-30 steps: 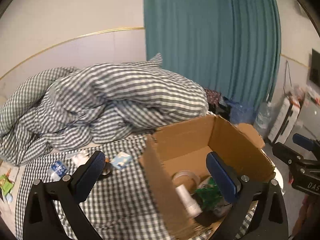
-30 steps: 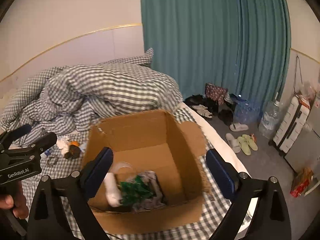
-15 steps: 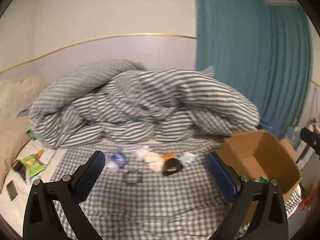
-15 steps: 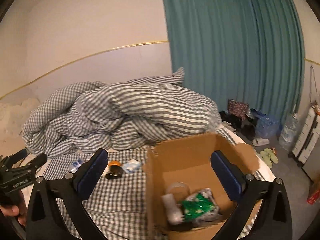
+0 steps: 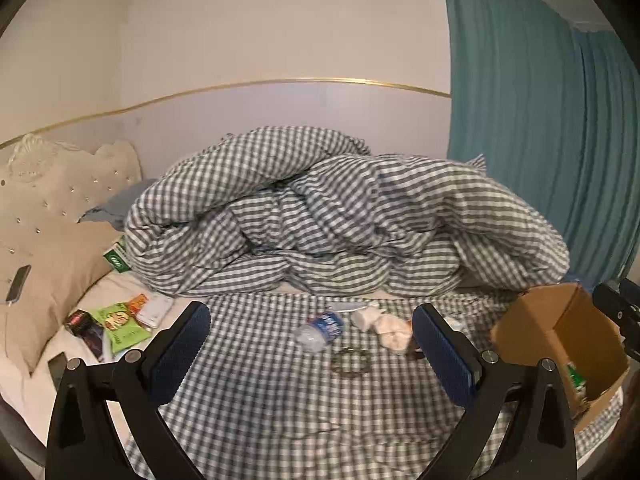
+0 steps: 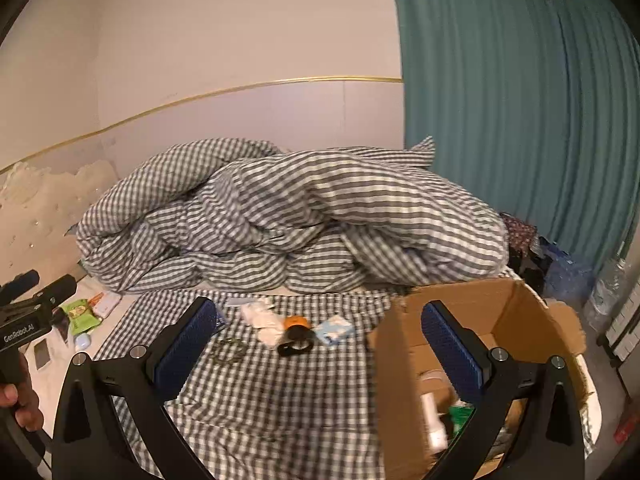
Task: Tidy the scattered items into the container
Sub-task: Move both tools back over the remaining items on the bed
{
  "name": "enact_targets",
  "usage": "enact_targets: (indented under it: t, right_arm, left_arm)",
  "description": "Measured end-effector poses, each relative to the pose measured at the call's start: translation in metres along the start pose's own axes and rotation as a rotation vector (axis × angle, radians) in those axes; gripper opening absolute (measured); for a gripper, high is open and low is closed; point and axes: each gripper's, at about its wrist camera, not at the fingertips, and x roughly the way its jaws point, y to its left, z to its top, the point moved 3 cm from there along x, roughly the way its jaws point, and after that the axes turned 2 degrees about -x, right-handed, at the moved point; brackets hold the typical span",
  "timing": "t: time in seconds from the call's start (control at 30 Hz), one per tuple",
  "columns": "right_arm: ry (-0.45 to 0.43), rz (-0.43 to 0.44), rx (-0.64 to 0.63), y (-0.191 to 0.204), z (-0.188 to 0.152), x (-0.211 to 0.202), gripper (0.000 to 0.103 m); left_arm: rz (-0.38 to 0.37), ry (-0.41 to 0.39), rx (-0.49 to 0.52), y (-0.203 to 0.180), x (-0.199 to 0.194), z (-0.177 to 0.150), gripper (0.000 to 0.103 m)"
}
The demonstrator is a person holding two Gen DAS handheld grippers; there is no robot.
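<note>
A cardboard box (image 5: 560,336) stands at the right on the checked bedsheet; it also shows in the right wrist view (image 6: 472,312) with a white tube (image 6: 434,420) and a green packet inside. Loose on the sheet lie a crushed water bottle (image 5: 320,330), white crumpled cloth (image 5: 394,332), a dark ring (image 5: 350,362), an orange-and-black item (image 6: 295,336) and a blue-white packet (image 6: 334,330). My left gripper (image 5: 312,354) is open and empty, above the sheet short of the bottle. My right gripper (image 6: 320,346) is open and empty, straddling the box's left wall.
A bunched checked duvet (image 5: 340,220) fills the back of the bed. Green packets (image 5: 118,326), a white case and a dark box lie at the left by a beige pillow (image 5: 52,276) with a phone (image 5: 19,284). Teal curtain (image 6: 520,120) at the right.
Both grippers have swung left, away from the box toward the scattered items. The box has shifted to the right of both views. Both grippers stayed open and empty.
</note>
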Motion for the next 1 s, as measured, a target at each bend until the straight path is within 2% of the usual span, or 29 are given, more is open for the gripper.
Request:
enact_targets:
  t: [0.23, 0.37, 0.5, 0.67, 0.83, 1.0]
  right_arm:
    - [0.058, 0.019, -0.057, 0.035, -0.014, 0.035, 0.103]
    - [0.090, 0.048, -0.067, 0.051, -0.023, 0.058, 0.103]
    - [0.132, 0.075, -0.085, 0.064, -0.034, 0.089, 0.103]
    - [0.177, 0.080, -0.076, 0.072, -0.045, 0.130, 0.103]
    - [0.244, 0.105, -0.027, 0.078, -0.062, 0.178, 0.103]
    - [0.287, 0.094, -0.055, 0.089, -0.077, 0.211, 0.103]
  left_arm:
    - [0.035, 0.057, -0.019, 0.030, 0.035, -0.018, 0.103]
    - [0.029, 0.095, -0.013, 0.036, 0.064, -0.029, 0.103]
    - [0.005, 0.117, 0.022, 0.036, 0.100, -0.038, 0.103]
    - [-0.011, 0.136, 0.122, 0.032, 0.155, -0.049, 0.103]
    - [-0.120, 0.183, 0.173, 0.022, 0.210, -0.064, 0.103]
    - [-0.213, 0.232, 0.195, 0.012, 0.258, -0.080, 0.103]
